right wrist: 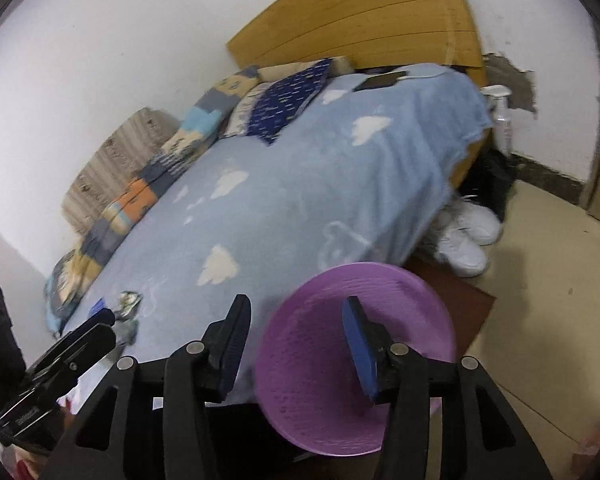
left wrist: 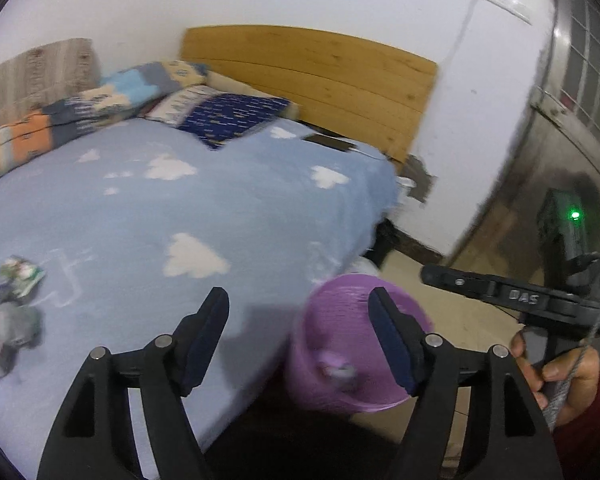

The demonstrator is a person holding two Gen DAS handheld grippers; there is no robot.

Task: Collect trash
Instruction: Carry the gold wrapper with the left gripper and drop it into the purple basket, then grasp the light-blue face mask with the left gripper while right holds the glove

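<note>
Crumpled wrappers (left wrist: 14,304) lie on the bed (left wrist: 188,208) at 9 o'clock: light, soft, crushable; pinch the bunched centre. Left gripper (left wrist: 296,336) and right gripper (right wrist: 294,344) stand apart, empty. Purple bin (right wrist: 356,360) stands at 5 o'clock.

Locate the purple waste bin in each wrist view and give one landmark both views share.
Left wrist view: the purple waste bin sits lower centre-right, beside the bed's near corner, partly behind the left gripper's right finger.
Right wrist view: the bin fills the lower centre, its open mouth facing the camera, behind the right gripper's right finger.
Shared landmark: the wooden headboard against the white wall.
</note>
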